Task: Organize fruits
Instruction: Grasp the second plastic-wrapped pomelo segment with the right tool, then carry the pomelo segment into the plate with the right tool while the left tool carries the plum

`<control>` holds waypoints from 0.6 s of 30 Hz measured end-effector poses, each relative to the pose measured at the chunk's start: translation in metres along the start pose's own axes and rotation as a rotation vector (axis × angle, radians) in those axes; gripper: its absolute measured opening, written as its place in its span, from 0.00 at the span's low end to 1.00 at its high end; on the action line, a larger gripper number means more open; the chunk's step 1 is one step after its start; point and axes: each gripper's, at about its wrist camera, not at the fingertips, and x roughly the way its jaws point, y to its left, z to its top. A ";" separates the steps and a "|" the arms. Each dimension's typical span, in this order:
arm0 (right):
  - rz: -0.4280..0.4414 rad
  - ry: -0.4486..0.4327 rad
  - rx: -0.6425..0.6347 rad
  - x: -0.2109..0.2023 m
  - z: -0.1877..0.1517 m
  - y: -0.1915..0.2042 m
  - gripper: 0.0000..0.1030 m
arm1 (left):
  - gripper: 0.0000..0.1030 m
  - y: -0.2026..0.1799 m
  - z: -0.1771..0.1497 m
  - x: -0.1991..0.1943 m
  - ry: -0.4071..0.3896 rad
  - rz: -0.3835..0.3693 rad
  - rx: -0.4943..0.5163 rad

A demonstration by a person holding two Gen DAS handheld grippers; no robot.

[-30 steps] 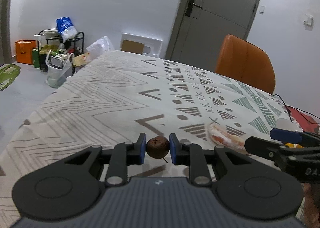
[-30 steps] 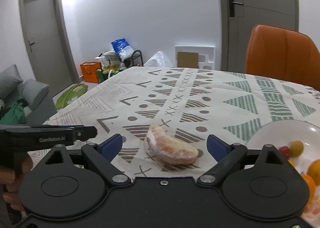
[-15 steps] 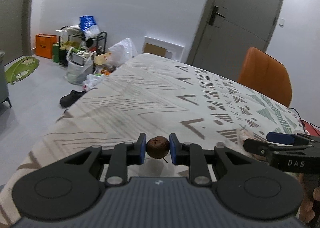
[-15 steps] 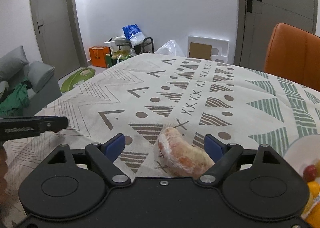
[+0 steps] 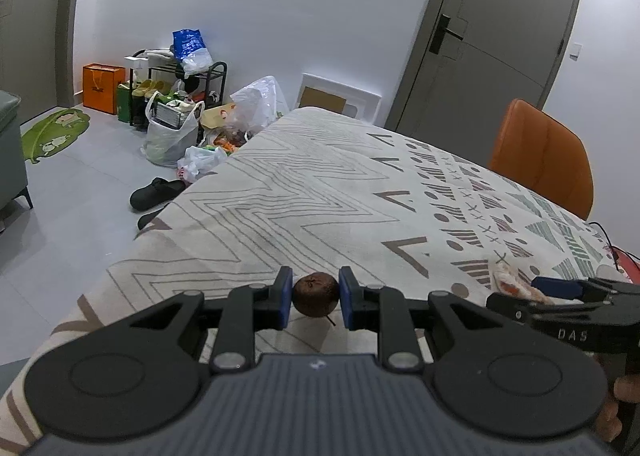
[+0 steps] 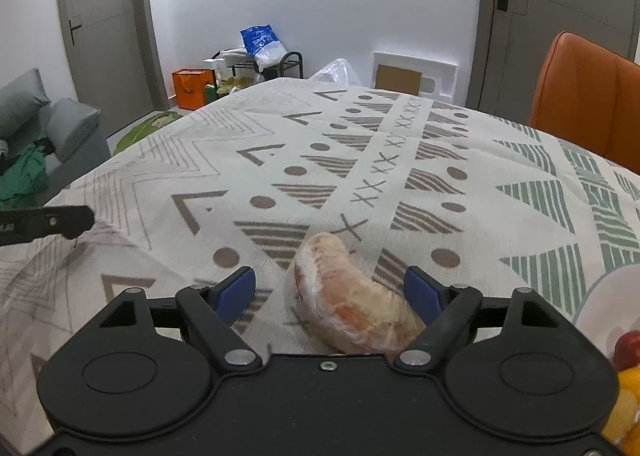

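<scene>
My left gripper [image 5: 313,298] is shut on a small round dark brown fruit [image 5: 315,294] and holds it above the patterned tablecloth [image 5: 320,191]. My right gripper [image 6: 331,292] is open, its jaws standing on either side of a plastic-wrapped pomelo wedge [image 6: 352,296] that lies on the cloth; the wedge also shows in the left wrist view [image 5: 510,280]. A white plate [image 6: 600,296] at the right edge holds a red fruit [image 6: 628,342] and orange fruits [image 6: 628,396]. The right gripper shows at the right in the left wrist view [image 5: 560,296].
An orange chair [image 5: 544,159] stands at the table's far right side. Bags, a shoe rack [image 5: 176,87] and shoes lie on the floor to the left. A grey sofa [image 6: 48,127] stands far left. A door [image 5: 492,35] is behind the table.
The left gripper, still holding the brown fruit, has swung to the left and back. The right gripper has moved forward so the pomelo wedge lies deeper between its open jaws.
</scene>
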 end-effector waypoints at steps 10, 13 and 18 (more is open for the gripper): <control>0.059 0.013 -0.015 -0.022 -0.010 0.011 0.55 | 0.22 -0.013 -0.004 -0.011 -0.008 -0.017 0.021; 0.046 0.008 -0.043 -0.024 -0.012 0.016 0.39 | 0.22 -0.014 -0.004 -0.014 -0.011 -0.019 0.023; 0.076 0.003 -0.013 -0.031 -0.014 0.016 0.37 | 0.22 -0.018 -0.003 -0.021 -0.019 -0.028 0.033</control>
